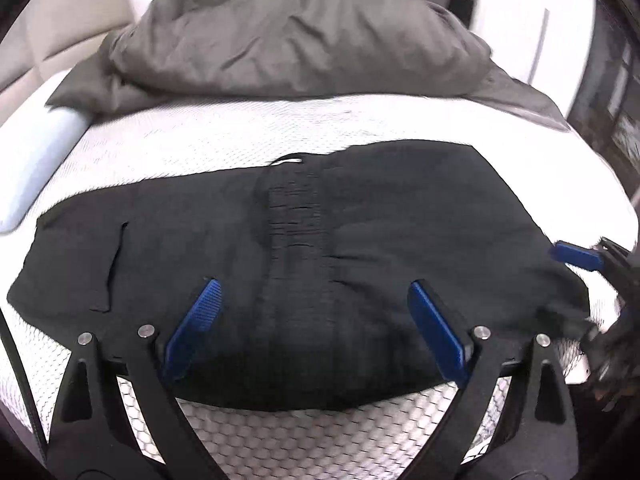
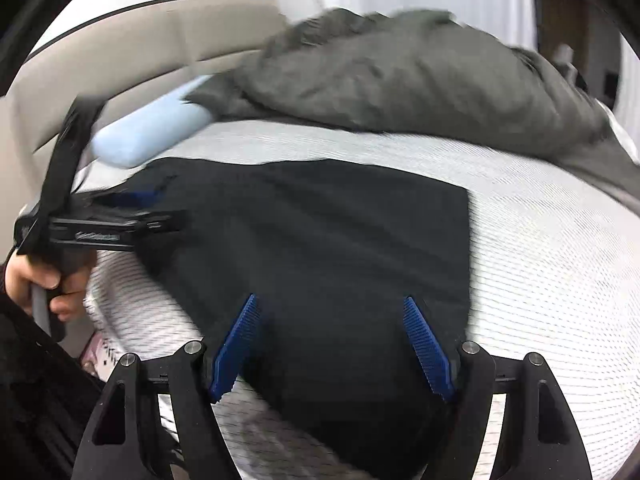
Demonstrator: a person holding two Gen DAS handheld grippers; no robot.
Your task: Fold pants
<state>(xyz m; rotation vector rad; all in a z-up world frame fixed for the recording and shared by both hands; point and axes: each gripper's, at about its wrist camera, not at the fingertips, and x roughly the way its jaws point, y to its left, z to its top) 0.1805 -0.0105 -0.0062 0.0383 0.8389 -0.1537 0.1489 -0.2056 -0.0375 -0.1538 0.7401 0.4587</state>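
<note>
Black pants (image 1: pixel 304 248) lie spread flat across the white mattress (image 1: pixel 224 136), waistband ribbing near the middle, a pocket slit toward the left; they fill the near half of the bed.

Left gripper (image 1: pixel 316 332) held low over the near edge of the pants, pointing toward the far side; its blue pads (image 1: pixel 196 324) stand wide apart, released, nothing between them; the cloth lies beneath the gap.

Right gripper (image 2: pixel 332 344) likewise low over the pants, fingers spread, holding nothing; its blue tip shows at the right edge of the left view.

From the right camera, a bare hand (image 2: pixel 36 280) wraps the left tool's handle at far left, tool level over the pants' left end.

Far side: rumpled grey duvet (image 1: pixel 296 36); pale blue pillow (image 2: pixel 148 132) by the beige headboard (image 2: pixel 120 52).
</note>
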